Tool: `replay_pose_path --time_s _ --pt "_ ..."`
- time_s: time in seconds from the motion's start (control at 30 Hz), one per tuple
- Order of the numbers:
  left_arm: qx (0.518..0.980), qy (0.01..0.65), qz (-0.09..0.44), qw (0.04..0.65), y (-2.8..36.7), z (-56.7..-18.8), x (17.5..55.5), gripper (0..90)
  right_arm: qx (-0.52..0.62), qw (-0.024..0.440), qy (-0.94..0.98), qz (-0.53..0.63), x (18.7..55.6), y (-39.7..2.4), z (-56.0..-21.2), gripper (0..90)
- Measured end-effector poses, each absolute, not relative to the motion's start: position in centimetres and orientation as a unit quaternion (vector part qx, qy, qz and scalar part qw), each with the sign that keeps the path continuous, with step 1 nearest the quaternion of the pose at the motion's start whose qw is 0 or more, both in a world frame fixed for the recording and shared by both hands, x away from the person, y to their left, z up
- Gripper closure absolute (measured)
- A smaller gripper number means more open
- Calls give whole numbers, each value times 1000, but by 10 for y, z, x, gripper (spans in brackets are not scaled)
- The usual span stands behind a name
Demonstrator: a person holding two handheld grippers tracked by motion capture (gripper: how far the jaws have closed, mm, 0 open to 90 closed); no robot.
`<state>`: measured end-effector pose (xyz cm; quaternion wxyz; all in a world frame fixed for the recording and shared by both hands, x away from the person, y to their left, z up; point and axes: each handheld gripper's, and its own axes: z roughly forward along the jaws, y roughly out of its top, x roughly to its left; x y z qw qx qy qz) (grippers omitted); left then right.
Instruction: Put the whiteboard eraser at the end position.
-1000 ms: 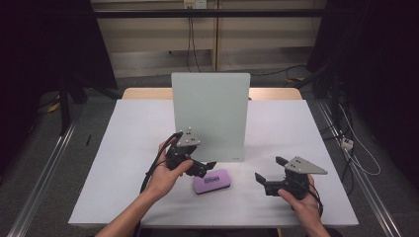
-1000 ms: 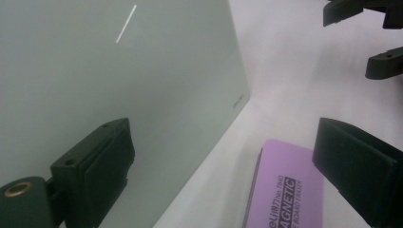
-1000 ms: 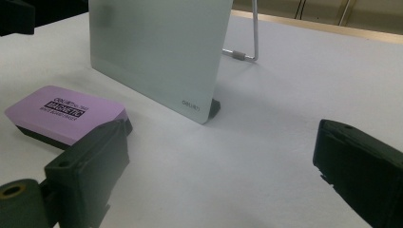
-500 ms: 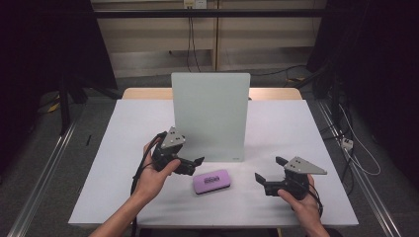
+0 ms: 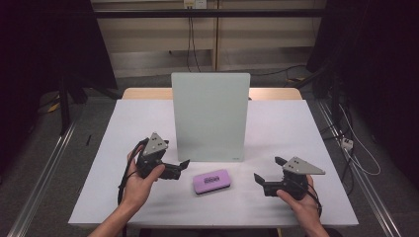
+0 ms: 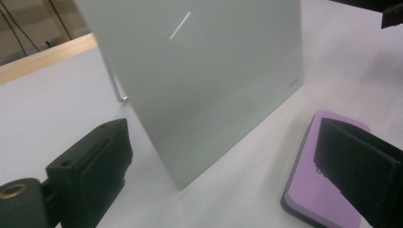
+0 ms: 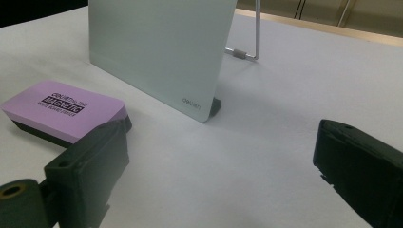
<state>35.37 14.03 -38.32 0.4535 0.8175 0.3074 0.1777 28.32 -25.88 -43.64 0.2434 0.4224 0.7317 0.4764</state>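
Your left gripper [image 5: 184, 164] sits just left of the flat purple rectangular eraser with a black base [image 5: 211, 180], its fingers released and pointing toward it — nothing is between them. In the left gripper view one finger [image 6: 90, 166] stands at the lower left, over bare table, and the other [image 6: 361, 164] covers part of the eraser's [image 6: 304, 190] purple top; whether that finger touches the eraser you cannot tell from here.

The eraser lies flat on the white table [image 5: 123, 128], label up, just in front of the pale green upright rectangular board [image 5: 210, 116] and apart from its lower edge. The board stands near the middle of the table, leaning back on a thin metal wire stand [image 7: 252, 38] seen behind it in the right gripper view.

Your right gripper [image 5: 269, 173] rests on the table to the right of the eraser, near it but clearly apart. Its fingers are spread wide and empty as well — the right gripper view shows the left finger [image 7: 88, 166] in front of the eraser's [image 7: 62, 107] near corner and the right finger [image 7: 361, 164] over bare table, with the board's [image 7: 157, 47] lower corner between them farther off.
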Motion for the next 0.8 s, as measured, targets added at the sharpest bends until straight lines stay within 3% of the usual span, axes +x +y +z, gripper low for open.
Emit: replay_pose_path --time_s 0.8 --pt "798 349 201 448 183 -402 326 48 427 243 730 475 283 -258 -437 44"
